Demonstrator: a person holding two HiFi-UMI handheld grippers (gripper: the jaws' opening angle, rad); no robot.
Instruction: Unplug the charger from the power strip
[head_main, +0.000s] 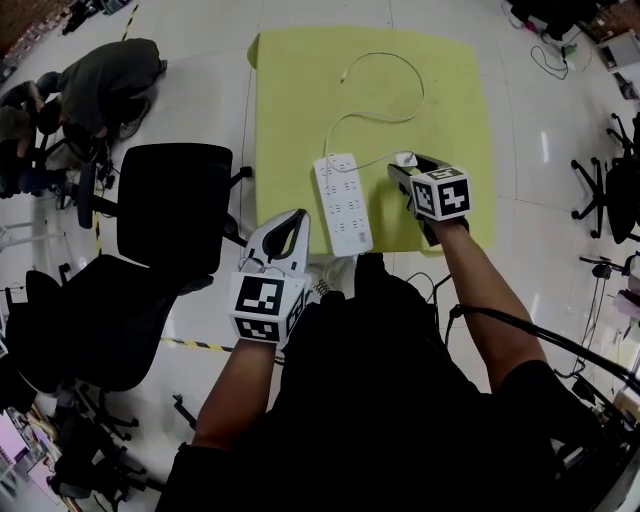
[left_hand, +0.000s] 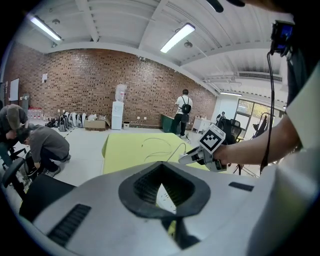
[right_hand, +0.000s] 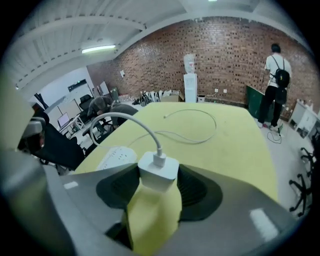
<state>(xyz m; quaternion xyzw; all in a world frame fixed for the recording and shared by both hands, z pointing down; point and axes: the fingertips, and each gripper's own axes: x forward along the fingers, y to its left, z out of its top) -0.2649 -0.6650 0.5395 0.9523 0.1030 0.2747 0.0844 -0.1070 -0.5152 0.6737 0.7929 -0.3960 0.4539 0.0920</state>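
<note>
One charger (right_hand: 159, 172), clamped in right tongs (head_main: 401, 167), clear of power strip (head_main: 343, 203); left tongs (head_main: 296, 218) closed.

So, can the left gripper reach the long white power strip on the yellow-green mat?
Probably yes: the left gripper hangs by the near end of the white power strip with nothing between them, and the right gripper, clamped on the white charger cube, is on its other side.

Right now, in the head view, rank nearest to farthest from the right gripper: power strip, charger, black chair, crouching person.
1. charger: clamped between the jaws of the right gripper.
2. power strip: just to its left, on the yellow mat.
3. black chair: farther left, off the mat.
4. crouching person: far upper left, on the floor.
</note>
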